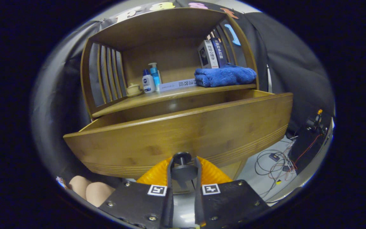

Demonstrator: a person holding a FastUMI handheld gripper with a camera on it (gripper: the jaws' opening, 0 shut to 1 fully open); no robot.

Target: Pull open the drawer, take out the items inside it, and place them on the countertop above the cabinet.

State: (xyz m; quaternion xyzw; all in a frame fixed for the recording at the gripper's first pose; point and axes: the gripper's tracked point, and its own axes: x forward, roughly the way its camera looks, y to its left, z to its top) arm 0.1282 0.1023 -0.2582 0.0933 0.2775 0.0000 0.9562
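A wooden cabinet drawer (pixel 183 133) stands pulled out, its curved front close ahead of me. Its dark round knob (pixel 182 158) sits between my fingers, and my gripper (pixel 183 165) is shut on that knob. The inside of the drawer is hidden behind its front panel. Above the drawer runs the wooden countertop (pixel 170 95) of the cabinet, under a shelf hood. On it lie a folded blue towel (pixel 224 76), two small bottles (pixel 151 79), a small cream lidded pot (pixel 133 89), a flat white book (pixel 178 84) and upright books (pixel 211 54).
Slatted wooden side walls (pixel 106 76) close in the countertop on both sides. Cables and dark equipment (pixel 284 159) lie on the floor beyond the drawer's right end. A person's fingers (pixel 91 190) show below the drawer's left side.
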